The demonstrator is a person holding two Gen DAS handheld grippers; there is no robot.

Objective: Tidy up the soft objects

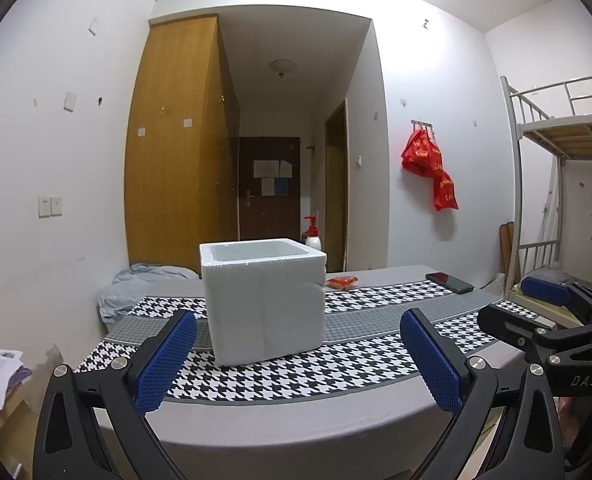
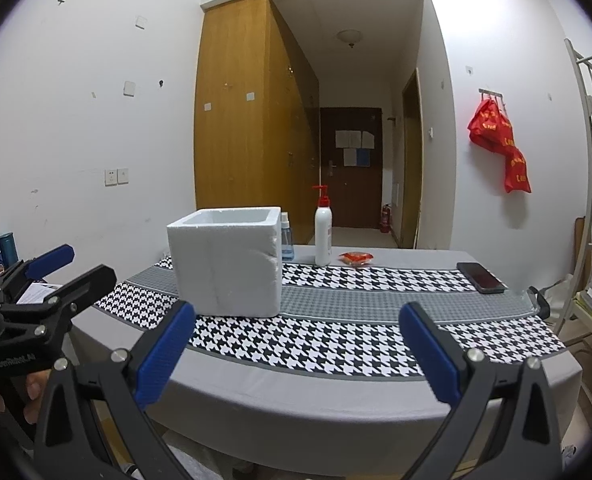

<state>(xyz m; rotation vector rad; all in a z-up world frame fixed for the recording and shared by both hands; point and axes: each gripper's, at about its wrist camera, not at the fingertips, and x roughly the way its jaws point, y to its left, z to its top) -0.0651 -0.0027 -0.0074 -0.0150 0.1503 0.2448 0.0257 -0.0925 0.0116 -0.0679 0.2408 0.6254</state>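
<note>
Foam box [image 1: 263, 303] stands open-topped on the checked cloth, red soft packet [image 1: 341, 281] behind its right side. Left gripper [image 1: 298, 364] and right gripper [image 2: 296, 354] hover spread wide, empty; a careless reach likely topples the light box.

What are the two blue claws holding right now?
Nothing. The left gripper and the right gripper are both wide open with empty space between the pads, short of the white foam box on the table.
</note>
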